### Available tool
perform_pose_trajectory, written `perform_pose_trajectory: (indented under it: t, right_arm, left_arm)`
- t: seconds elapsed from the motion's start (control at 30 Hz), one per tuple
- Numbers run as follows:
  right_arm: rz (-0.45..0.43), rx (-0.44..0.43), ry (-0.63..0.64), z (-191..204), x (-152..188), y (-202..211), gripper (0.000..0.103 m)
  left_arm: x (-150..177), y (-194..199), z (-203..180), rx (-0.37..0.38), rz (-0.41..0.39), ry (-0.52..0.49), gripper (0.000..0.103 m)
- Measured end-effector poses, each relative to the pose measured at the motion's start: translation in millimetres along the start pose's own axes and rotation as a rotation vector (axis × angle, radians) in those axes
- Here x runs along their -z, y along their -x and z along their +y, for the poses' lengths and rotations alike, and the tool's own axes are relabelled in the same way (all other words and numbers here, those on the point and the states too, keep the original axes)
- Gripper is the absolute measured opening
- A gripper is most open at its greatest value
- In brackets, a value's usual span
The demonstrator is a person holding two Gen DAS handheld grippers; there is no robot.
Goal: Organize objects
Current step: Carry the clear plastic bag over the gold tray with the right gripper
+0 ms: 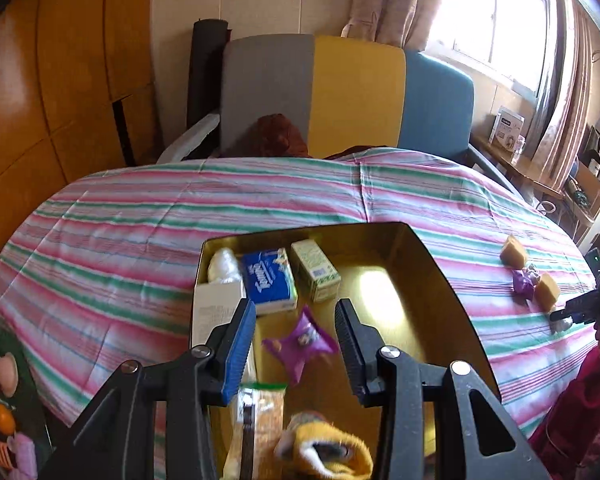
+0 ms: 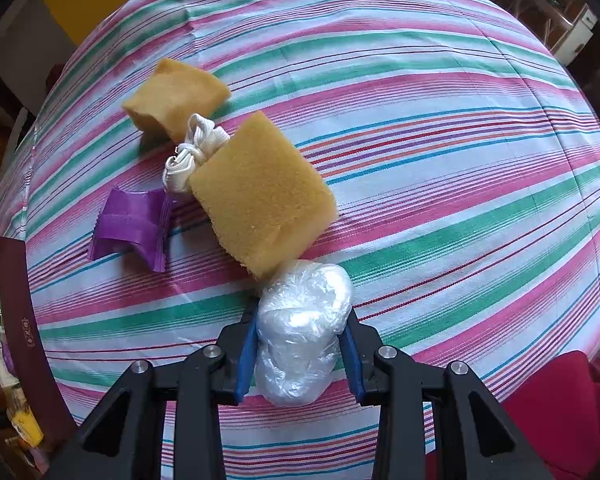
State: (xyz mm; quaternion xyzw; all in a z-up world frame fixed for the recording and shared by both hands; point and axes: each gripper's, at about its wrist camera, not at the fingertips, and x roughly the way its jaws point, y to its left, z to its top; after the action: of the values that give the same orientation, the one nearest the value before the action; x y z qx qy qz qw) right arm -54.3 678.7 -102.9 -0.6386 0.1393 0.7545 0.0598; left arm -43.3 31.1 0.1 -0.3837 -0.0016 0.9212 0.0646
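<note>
In the left wrist view my left gripper [image 1: 295, 308] hangs open over a gold tin box [image 1: 432, 264] on the striped bedspread. A purple snack packet [image 1: 300, 344] lies in the box below the gap, touching neither pad. The box also holds a blue tissue pack [image 1: 270, 280], a pale green carton [image 1: 315, 276], a white box [image 1: 216, 312] and a yellow sock [image 1: 324, 452]. In the right wrist view my right gripper [image 2: 302, 316] is shut on a clear plastic-wrapped white bundle [image 2: 304, 332]. Beyond it lie two yellow sponges [image 2: 260, 192] [image 2: 176, 96], a white cord [image 2: 192, 152] and another purple packet [image 2: 132, 228].
The striped bedspread [image 1: 140, 248] is bare to the left of the box. A grey, yellow and blue chair back [image 1: 356, 92] stands behind it, with wooden cabinets [image 1: 60, 80] at left and cluttered shelves [image 1: 580, 184] at right. Red cloth [image 2: 560, 400] lies at the near right.
</note>
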Motion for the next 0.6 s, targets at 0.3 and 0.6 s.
perform_pose_trajectory:
  t: [0.3,0.6]
  right_arm:
    - [0.001,0.042,0.040,-15.7,-2.9,10.6,0.037]
    - [-0.016,0.055,0.141,-8.1,9.5,25.3,0.037]
  left_arm:
    - [12.5,5.1,12.8,-0.003,0.001,0.023,0.041]
    - [18.7,5.2,22.2,0.001,0.011,0.040,0.041]
